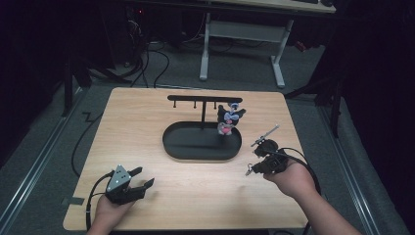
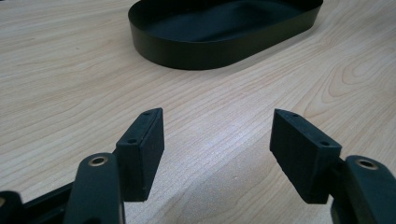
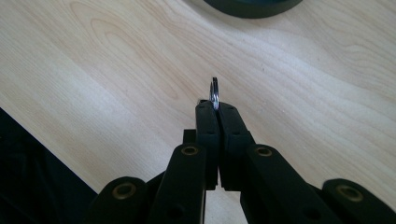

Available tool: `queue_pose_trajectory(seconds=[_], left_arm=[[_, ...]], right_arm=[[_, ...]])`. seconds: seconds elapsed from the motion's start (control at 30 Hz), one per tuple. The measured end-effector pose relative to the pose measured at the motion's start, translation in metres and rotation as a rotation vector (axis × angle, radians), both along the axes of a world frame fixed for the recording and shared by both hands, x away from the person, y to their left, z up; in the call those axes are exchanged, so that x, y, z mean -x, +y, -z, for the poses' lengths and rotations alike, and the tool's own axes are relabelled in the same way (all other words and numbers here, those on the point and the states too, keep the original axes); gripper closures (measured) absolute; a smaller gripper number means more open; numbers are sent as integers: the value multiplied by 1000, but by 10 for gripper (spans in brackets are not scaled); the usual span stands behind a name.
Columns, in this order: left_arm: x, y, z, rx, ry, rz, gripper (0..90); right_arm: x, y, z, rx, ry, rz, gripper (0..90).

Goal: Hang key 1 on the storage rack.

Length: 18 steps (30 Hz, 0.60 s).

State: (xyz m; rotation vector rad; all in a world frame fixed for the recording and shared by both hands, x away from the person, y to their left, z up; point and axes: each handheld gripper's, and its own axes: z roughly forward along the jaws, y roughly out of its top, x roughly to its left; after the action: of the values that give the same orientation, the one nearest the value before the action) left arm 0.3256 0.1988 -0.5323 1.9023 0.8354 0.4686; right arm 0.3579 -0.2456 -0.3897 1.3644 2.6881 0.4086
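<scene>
The right gripper (image 3: pixel 215 106) has its jaws pressed together on a thin metal ring (image 3: pixel 214 91), gripping it edge-on so that only the upper arc pokes out above the pads. In the high view that gripper (image 1: pixel 258 155) sits at about four o'clock from the black oval tray (image 1: pixel 173 147), lifted clear of the table (image 1: pixel 147 112), and what hangs from the ring is too small to make out. The left gripper (image 2: pixel 217 140) rests near the table's seven o'clock corner with its jaws wide apart and nothing between them.

The work in hand looks like hanging a keyring on the black rack (image 1: pixel 203 99), whose post rises from the tray. A plush charm (image 1: pixel 228 120) already dangles at the rack's right end, at about two o'clock of the tray.

The grip is narrow: the ring is held by its rim alone, so a twist of the wrist could let it pivot or slip out and drop onto the wood or into the tray. Coming in from the right, the gripper could also knock the hanging charm and set it swinging, or nudge the light rack off line.

The surface is pale wood-grain, matte and bare apart from the tray. Around it the room is dark, with grey carpet, loose cables and a white-legged desk (image 1: pixel 242 34) at twelve o'clock.
</scene>
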Motion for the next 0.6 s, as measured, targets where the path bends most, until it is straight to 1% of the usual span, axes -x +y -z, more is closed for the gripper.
queue_pose_trajectory(seconds=[0.1, 0.13, 0.17, 0.2, 0.23, 0.3, 0.33, 0.43, 0.47, 0.5, 0.57, 0.6], left_arm=[[0, 0, 0, -2, -1, 2, 359], [1, 0, 0, -3, -2, 2, 359], [1, 0, 0, -2, -2, 1, 359], [1, 0, 0, -2, -2, 0, 359], [1, 0, 0, -2, -1, 0, 359], [0, 0, 0, -2, -1, -1, 359], [0, 0, 0, -1, -1, -3, 360], [0, 0, 0, -3, 0, -4, 359], [0, 0, 0, -5, 1, -5, 359], [0, 0, 0, -3, -1, -6, 360], [0, 0, 0, -4, 2, -7, 360], [0, -1, 0, -4, 3, -6, 360]], right_arm=[[-3, 2, -4, -3, -6, 1, 894], [-3, 3, -6, -2, 0, 6, 894], [-4, 4, -7, 3, -7, 0, 894], [-5, 5, -8, 3, -4, 10, 894], [-6, 5, -9, 0, -7, -3, 894], [-8, 8, -11, 4, -9, 0, 894], [-9, 8, -12, 6, -11, -11, 894], [-11, 11, -14, 4, -3, 6, 894], [-13, 11, -14, 9, -12, -14, 894], [-13, 12, -14, 8, -10, -9, 894], [-15, 12, -15, 10, -14, -19, 894], [-16, 13, -16, 8, -12, -10, 894]])
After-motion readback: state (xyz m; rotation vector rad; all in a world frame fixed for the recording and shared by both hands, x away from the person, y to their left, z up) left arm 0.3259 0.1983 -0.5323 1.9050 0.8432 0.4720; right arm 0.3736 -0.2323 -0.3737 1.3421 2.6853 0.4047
